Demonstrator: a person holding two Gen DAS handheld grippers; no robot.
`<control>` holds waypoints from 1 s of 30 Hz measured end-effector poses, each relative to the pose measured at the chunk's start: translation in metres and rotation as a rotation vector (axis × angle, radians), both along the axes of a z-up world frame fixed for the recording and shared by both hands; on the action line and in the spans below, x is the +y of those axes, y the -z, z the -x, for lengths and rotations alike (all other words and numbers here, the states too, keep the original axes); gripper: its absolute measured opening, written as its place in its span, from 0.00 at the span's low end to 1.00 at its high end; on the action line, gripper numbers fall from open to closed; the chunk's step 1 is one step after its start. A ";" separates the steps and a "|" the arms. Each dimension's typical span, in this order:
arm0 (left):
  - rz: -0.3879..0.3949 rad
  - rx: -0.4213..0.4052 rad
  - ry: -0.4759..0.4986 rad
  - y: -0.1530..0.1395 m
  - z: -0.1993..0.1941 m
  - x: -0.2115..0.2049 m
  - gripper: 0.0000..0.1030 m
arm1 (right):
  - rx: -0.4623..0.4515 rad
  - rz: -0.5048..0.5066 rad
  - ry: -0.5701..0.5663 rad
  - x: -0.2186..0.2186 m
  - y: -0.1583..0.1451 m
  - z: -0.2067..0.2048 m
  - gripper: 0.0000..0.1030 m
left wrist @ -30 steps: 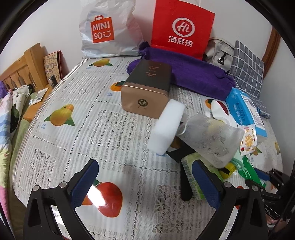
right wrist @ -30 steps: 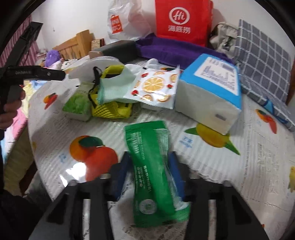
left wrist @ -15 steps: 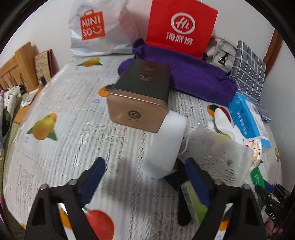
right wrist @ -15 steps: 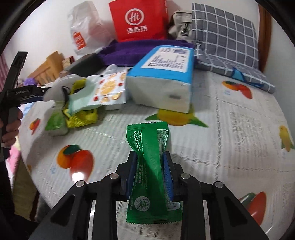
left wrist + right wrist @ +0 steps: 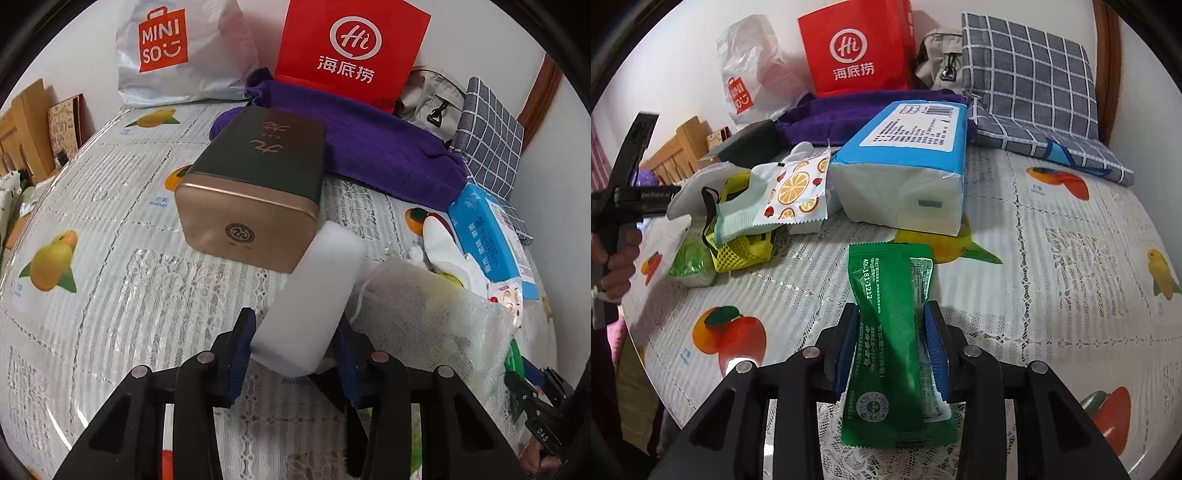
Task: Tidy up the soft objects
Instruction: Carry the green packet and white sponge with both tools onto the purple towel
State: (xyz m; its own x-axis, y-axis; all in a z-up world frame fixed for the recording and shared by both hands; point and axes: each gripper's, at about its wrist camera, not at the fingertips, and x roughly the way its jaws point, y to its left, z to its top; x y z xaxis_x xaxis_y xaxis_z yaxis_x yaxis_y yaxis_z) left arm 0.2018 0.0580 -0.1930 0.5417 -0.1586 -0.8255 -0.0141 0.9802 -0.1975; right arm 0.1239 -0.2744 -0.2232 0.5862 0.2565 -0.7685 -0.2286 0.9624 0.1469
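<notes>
Closing on a white foam block (image 5: pixel 314 295), the left hand-held gripper (image 5: pixel 295 350) has its blue pads at both sides of the block's near end; pads look to be touching, block sits tilted w/ far end leaning toward a gold-fronted dark tin (image 5: pixel 255 192). Right hand-held gripper (image 5: pixel 892 347) is easing open a bit, but its pads still pinch a green packet (image 5: pixel 894 332) at the waist, packet pointing away along the fingers, above the bench w/ its lace-and-fruit cover (image 5: pixel 1071 258). Just right of the block lies a white mesh bag (image 5: pixel 424 317). In the right wrist view, past the packet: blue-and-white tissue pack (image 5: pixel 908 173) approx centre, orange-print sachet (image 5: pixel 798 192) and yellow net pouch (image 5: pixel 738 251) to its left, a small green pack (image 5: pixel 690 266) beside those. Further back, purple towel (image 5: pixel 369 147) across the rear, grey checked cushion (image 5: pixel 1027 81) at right. Against the wall: red paper bag (image 5: pixel 351 51) and white MINISO bag (image 5: pixel 177 51).
</notes>
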 end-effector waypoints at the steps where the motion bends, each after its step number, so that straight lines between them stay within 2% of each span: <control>1: 0.004 0.000 -0.001 -0.001 0.002 0.001 0.38 | 0.005 -0.008 0.008 0.000 0.000 -0.001 0.36; 3: 0.013 -0.006 -0.004 -0.005 0.010 0.005 0.38 | 0.008 -0.009 0.024 0.000 -0.001 0.000 0.36; 7: -0.040 0.003 -0.020 -0.009 0.027 0.009 0.37 | -0.014 0.072 0.042 0.010 0.000 0.007 0.35; 9: -0.036 0.002 -0.032 -0.010 0.037 0.014 0.37 | -0.014 0.091 0.057 0.012 0.000 0.008 0.34; 14: -0.029 0.013 -0.076 -0.013 0.059 0.030 0.37 | 0.025 0.059 0.105 0.008 -0.004 0.007 0.29; 19: -0.021 0.005 -0.101 -0.023 0.075 0.041 0.37 | 0.036 0.059 0.095 0.016 -0.013 0.016 0.28; 26: -0.019 -0.039 -0.106 -0.050 0.088 0.045 0.37 | -0.017 0.049 0.071 0.030 -0.051 0.028 0.28; 30: 0.014 -0.070 -0.122 -0.067 0.085 0.043 0.37 | -0.044 0.056 0.076 0.034 -0.076 0.027 0.28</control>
